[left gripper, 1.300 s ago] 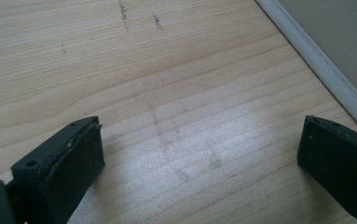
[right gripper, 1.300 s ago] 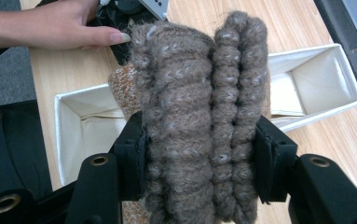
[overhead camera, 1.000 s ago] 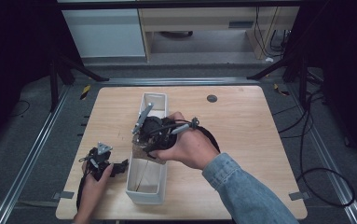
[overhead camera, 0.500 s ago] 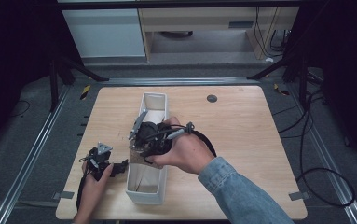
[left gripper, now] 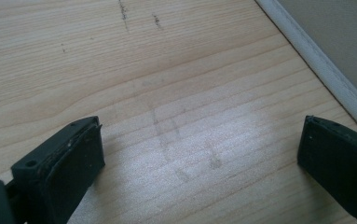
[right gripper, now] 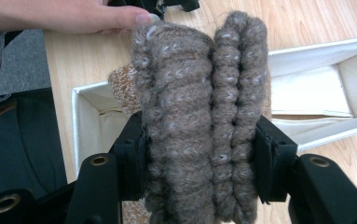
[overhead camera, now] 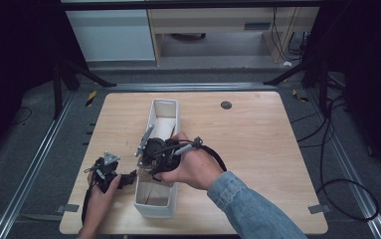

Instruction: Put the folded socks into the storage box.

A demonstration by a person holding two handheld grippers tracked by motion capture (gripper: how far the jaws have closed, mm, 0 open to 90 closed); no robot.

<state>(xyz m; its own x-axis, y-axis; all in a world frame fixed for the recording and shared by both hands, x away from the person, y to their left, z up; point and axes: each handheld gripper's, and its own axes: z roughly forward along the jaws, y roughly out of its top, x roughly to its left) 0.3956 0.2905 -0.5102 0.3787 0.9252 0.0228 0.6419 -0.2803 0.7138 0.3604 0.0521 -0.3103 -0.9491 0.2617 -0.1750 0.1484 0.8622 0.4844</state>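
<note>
The right tool [right gripper: 199,154] is clamped on a rolled brown knitted sock [right gripper: 199,116], its two jaws pressing the bundle from both sides at about half width. In the high view the right tool [overhead camera: 153,167] hangs over the near half of a long white box [overhead camera: 154,209] that stands on the wooden bench [overhead camera: 257,149]. The sock sits over the box's open top, between its side walls, with a second brownish piece [right gripper: 120,81] visible behind it inside the box. The far half of the box holds only a pale lining [overhead camera: 163,124].

The left tool [overhead camera: 128,178] lies low on the bench just beside the box's left wall, its jaws wide apart with nothing between them. In the left gripper view bare wood lies between the jaws, and the box's white bottom edge [left gripper: 320,70] runs along the right. To the right of the box the bench is open, save for a small dark disc [overhead camera: 226,105] near the far edge.
</note>
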